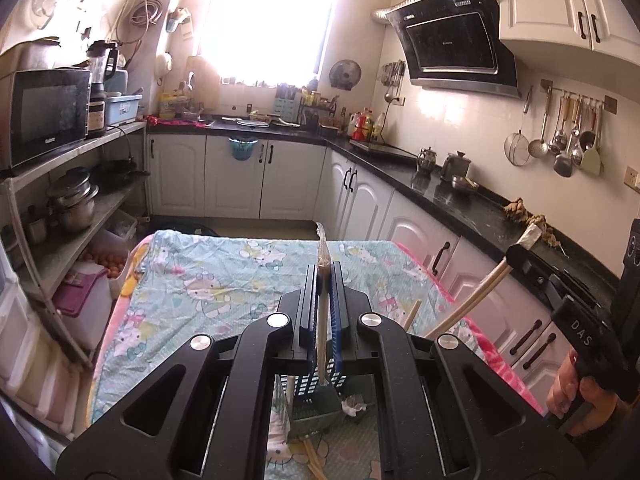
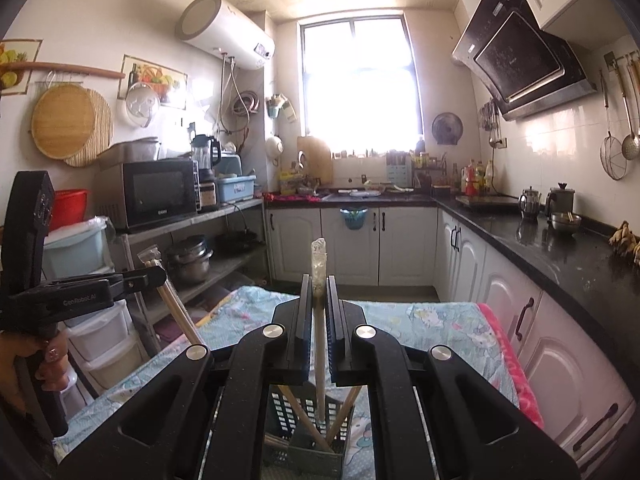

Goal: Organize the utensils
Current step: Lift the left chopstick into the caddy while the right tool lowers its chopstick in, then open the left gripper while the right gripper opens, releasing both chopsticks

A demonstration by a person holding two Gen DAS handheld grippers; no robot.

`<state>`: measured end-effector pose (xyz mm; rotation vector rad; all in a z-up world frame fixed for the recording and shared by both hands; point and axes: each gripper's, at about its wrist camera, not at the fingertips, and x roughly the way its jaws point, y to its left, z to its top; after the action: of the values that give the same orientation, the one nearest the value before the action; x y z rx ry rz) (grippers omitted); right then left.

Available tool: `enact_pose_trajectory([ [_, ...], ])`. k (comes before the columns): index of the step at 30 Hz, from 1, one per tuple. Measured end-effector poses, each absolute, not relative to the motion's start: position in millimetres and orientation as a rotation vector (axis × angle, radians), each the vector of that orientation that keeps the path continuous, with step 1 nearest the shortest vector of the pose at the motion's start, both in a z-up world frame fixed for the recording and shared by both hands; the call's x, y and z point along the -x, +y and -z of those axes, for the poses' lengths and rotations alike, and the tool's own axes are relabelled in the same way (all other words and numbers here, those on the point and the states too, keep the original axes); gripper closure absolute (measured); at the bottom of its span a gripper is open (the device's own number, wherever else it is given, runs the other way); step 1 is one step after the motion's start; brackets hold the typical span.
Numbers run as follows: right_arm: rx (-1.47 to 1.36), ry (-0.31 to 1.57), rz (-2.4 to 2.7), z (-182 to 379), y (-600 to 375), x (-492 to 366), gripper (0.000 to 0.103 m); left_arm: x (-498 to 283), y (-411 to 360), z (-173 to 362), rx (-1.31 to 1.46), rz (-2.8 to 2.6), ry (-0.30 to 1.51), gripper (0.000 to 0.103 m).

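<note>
L-shaped kitchen, table [image 1: 224, 280] under cartoon-print cloth.
Black counter [image 1: 472, 204], white cabinets. Slotted basket [image 2: 304, 432] on table below both grippers; left gripper [image 1: 323, 276] and right gripper [image 2: 319, 292] each clamped tight on wrapped chopsticks [image 1: 322, 248], tips over the basket.

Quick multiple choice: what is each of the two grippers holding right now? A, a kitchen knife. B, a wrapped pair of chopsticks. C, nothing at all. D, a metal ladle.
B: the left gripper and the right gripper are each shut on wrapped chopsticks, whose lower ends point down toward the slotted utensil basket on the table.
</note>
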<state>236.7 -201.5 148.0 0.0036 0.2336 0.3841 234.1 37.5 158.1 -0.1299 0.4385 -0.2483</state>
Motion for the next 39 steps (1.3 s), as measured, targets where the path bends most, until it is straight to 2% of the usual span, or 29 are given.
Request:
enact_pose_trajectory([
  [30,-0.064,0.414,-0.381,-81.2,-190.8,-267.8,0.096,-241.6,32.0,-94.1,0.152,0.270,0.548,0.100],
  [31,-0.063,0.420,-0.378,-79.6,-190.8,-268.4,0.095,-241.4,32.0,-93.0,0.153,0.270,0.551,0.100],
  [33,-0.063,0.424,-0.373,-77.8,-191.7,-268.6,0.083,-241.1,31.1,-91.6,0.153,0.270,0.555,0.099],
  [34,-0.064,0.424,-0.372,-77.5,-192.2,-268.0,0.080,-240.6,31.0,-90.8,0.154,0.270,0.557,0.099],
  [37,-0.061,0.423,-0.368,-77.5,-193.9,-265.1,0.075,-239.0,31.1,-91.2,0.157,0.267,0.556,0.091],
  [39,-0.060,0.421,-0.366,-78.6,-195.8,-262.6,0.068,-236.7,31.8,-92.8,0.160,0.266,0.551,0.084],
])
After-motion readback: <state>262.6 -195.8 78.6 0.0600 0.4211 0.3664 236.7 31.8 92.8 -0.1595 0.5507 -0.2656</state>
